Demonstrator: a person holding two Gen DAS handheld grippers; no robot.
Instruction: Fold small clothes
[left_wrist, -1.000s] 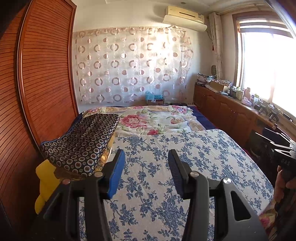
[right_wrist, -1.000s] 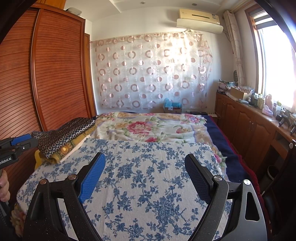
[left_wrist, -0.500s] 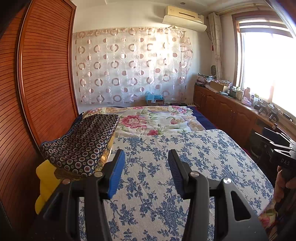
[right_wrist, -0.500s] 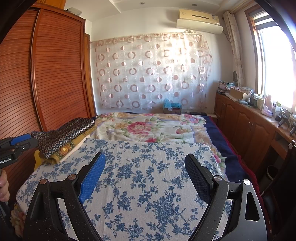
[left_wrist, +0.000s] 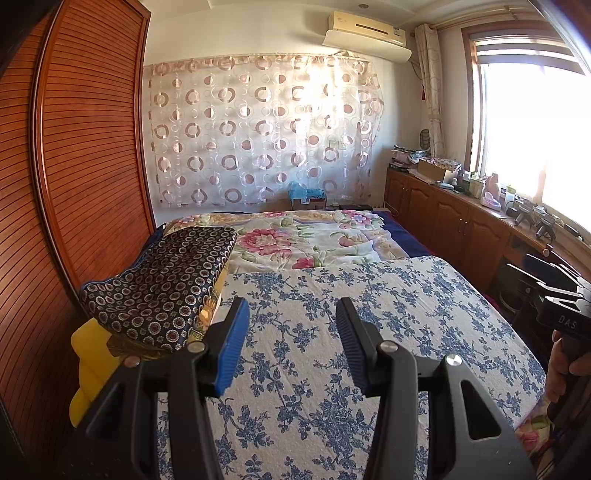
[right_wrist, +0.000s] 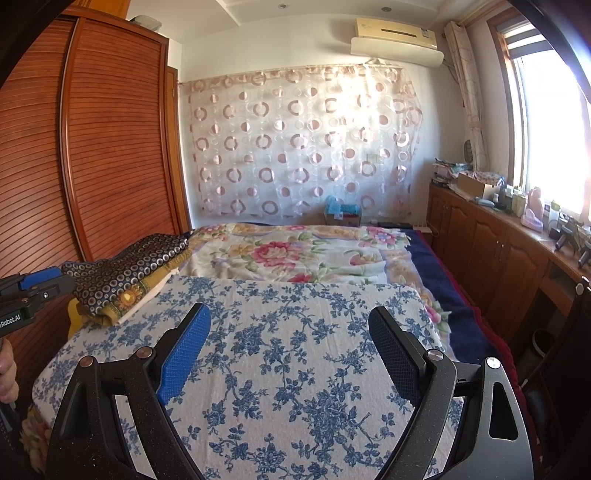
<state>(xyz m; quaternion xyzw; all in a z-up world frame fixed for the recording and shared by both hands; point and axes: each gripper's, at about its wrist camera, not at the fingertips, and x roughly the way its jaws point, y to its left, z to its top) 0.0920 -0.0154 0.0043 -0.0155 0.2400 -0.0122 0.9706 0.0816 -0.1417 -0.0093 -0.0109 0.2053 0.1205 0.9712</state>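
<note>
Both grippers hang above the near end of a bed, each pointing along it toward the far wall; the left gripper (left_wrist: 290, 332) has its 2 blue-padded fingers (left_wrist: 231, 345) parted with a moderate gap and nothing between them; the right gripper (right_wrist: 288, 345) is spread wider, its 2 fingers (right_wrist: 183, 358) also holding nothing.

Under both lies a white cloth with a blue flower print (left_wrist: 369, 332), spread flat over the near part of the bed; beyond it a floral blanket (left_wrist: 314, 240) with pink roses covers the far part, with a dark blue sheet (right_wrist: 439, 280) showing along the right edge.

The folded clothes (left_wrist: 166, 284) sit as a stack at the left side of the bed, beside the wooden wardrobe (left_wrist: 85, 166); the top piece is dark with small ring patterns, a yellow-brown layer shows beneath it, and something yellow (left_wrist: 88, 365) sits below at the bed's corner; the stack is left of the left gripper and not touched by either tool.

In the left view the right gripper's handle appears at the right edge, held in a hand (left_wrist: 563, 373); in the right view the left tool shows at the left edge.

A circle-patterned curtain (right_wrist: 303, 147) hangs on the far wall under an air conditioner (right_wrist: 395, 40); a low wooden cabinet (right_wrist: 491, 247) with clutter on top runs below the bright window (right_wrist: 554, 129) on the right.
</note>
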